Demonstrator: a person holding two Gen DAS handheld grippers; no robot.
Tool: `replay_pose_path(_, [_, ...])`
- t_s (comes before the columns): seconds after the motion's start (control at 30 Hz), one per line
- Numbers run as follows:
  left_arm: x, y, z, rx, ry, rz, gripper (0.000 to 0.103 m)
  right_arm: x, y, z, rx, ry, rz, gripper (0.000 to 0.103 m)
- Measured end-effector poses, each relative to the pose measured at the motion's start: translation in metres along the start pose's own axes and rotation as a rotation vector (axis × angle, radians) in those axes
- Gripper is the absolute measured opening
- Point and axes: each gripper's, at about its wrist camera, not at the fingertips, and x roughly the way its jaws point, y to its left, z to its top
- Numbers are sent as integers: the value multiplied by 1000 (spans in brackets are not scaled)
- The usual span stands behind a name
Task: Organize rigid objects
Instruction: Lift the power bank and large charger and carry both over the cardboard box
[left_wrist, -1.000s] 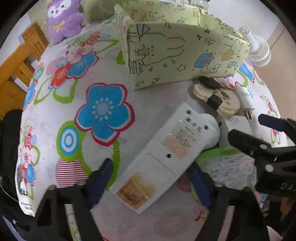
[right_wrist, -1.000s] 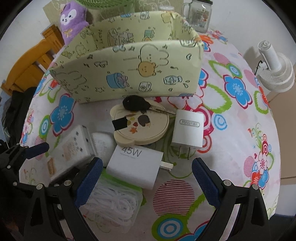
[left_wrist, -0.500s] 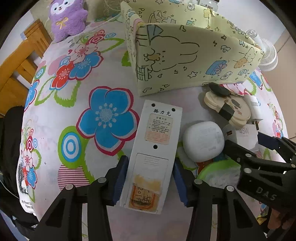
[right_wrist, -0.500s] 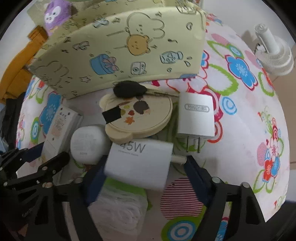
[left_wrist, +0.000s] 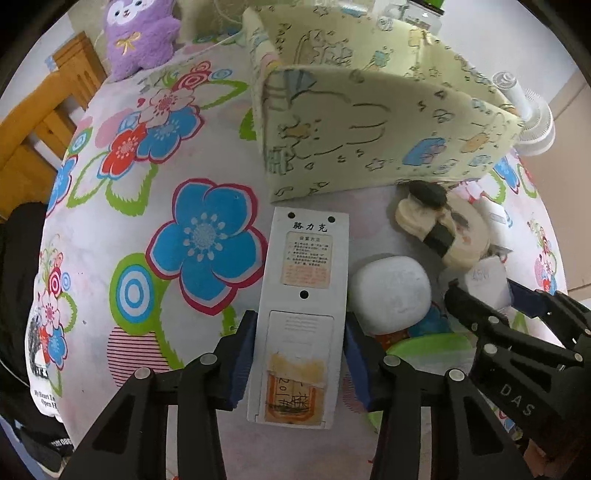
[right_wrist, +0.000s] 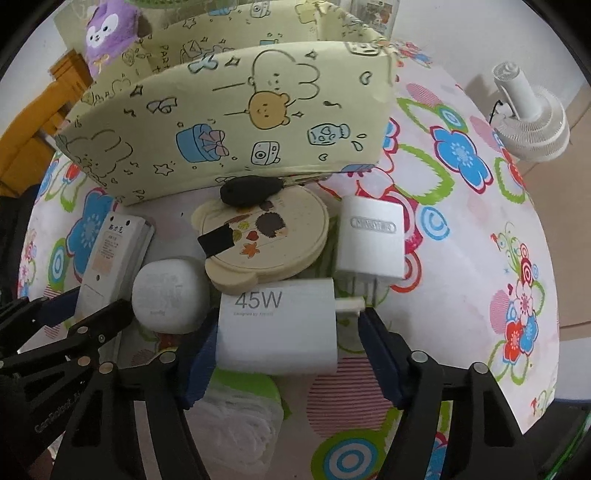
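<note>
Two grippers, one item each. Left gripper (left_wrist: 299, 350) pinches white remote (left_wrist: 301, 306) across its width, long axis toward 12 o'clock, at yellow storage box (left_wrist: 369, 122). Right gripper (right_wrist: 288, 354) jaws closing around 45W charger (right_wrist: 277, 325), prongs at 3 o'clock; right pad not yet touching. Box beyond, 12 o'clock.

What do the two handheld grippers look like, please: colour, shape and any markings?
The left gripper and the right gripper look alike: black angular plastic frames joined by silver round bolts, with two long jaws lined with dark blue pads. White letters "DAS" are printed on the right gripper's body. No cables or sleeves are visible.
</note>
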Motion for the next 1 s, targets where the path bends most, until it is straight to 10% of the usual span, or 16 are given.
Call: replay_pose_path(1.0, [-69, -25, -5, 39, -107, -4, 45, -61, -19, -1, 30, -82, 46, 58])
